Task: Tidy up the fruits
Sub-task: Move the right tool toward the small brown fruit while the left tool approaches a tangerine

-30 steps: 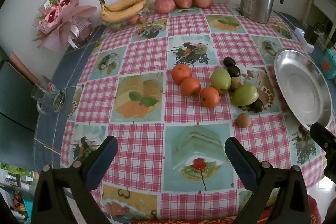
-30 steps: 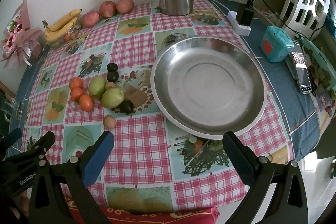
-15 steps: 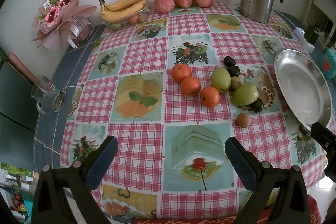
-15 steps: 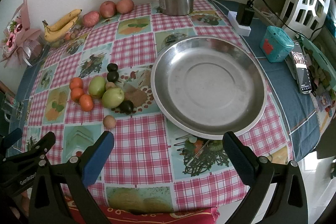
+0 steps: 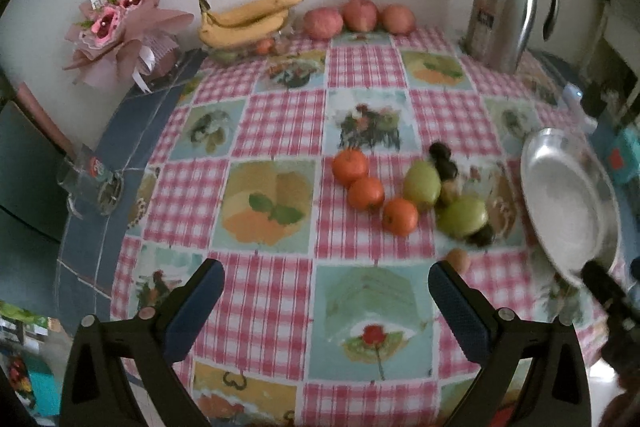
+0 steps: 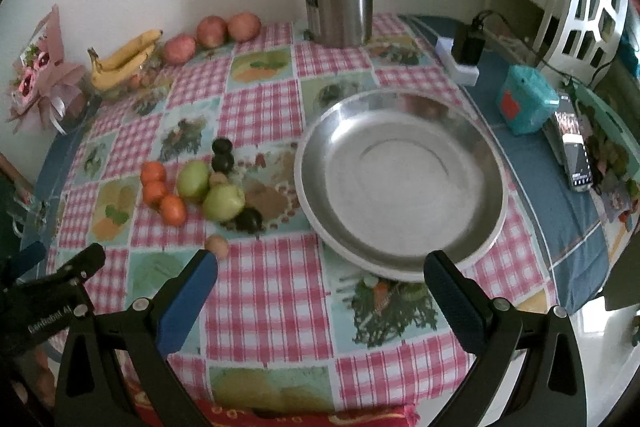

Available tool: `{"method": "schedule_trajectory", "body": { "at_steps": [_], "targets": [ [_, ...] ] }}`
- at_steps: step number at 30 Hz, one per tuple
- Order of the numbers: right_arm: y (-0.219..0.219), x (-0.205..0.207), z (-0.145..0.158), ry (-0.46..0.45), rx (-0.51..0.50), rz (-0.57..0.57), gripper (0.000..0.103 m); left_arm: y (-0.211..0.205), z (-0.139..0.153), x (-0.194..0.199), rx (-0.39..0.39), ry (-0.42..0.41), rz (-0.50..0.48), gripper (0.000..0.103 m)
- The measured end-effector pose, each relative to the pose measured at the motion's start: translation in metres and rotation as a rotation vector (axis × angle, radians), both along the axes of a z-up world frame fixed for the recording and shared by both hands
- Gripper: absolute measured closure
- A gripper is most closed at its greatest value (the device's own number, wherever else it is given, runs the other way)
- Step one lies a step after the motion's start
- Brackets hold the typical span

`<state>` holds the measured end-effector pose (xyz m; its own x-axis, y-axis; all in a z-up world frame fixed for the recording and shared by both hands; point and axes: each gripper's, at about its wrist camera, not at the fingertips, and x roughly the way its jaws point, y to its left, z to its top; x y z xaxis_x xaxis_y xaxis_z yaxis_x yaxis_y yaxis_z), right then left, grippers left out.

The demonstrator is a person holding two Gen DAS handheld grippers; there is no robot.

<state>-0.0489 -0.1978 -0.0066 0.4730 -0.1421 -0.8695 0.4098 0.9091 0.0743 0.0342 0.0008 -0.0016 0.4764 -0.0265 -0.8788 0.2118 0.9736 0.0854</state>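
Hovering open-fingered above scattered fruits

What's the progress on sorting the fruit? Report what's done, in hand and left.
Done: nothing yet; the steel plate is empty. In hand: nothing; the left gripper and right gripper are both open above the table's near edge. Left: the three oranges, two green fruits, the dark fruits and two small brown ones all lie on the tablecloth beside the plate.

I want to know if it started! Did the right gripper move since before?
Yes. The right gripper moved forward: the metal plate now sits lower, nearer its fingertips.
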Motion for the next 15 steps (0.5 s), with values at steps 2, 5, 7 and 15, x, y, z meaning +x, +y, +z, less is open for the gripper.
{"method": "schedule_trajectory", "body": {
  "at_steps": [2, 5, 7, 15],
  "targets": [
    [0.001, 0.007, 0.002, 0.0, 0.001, 0.003, 0.0, 0.001, 0.007, 0.007, -0.013, -0.006, 0.007, 0.0],
    [0.002, 0.016, 0.006, -0.007, 0.002, 0.008, 0.0, -0.001, 0.018, 0.019, -0.025, -0.022, 0.02, 0.0],
    [0.003, 0.022, 0.011, -0.015, 0.002, 0.011, 0.0, -0.004, 0.024, 0.026, -0.032, -0.032, 0.024, 0.0],
    [0.008, 0.048, 0.024, -0.061, 0.001, 0.015, 0.0, -0.014, 0.036, 0.045, -0.052, -0.124, 0.046, 0.0]
  ]
}}
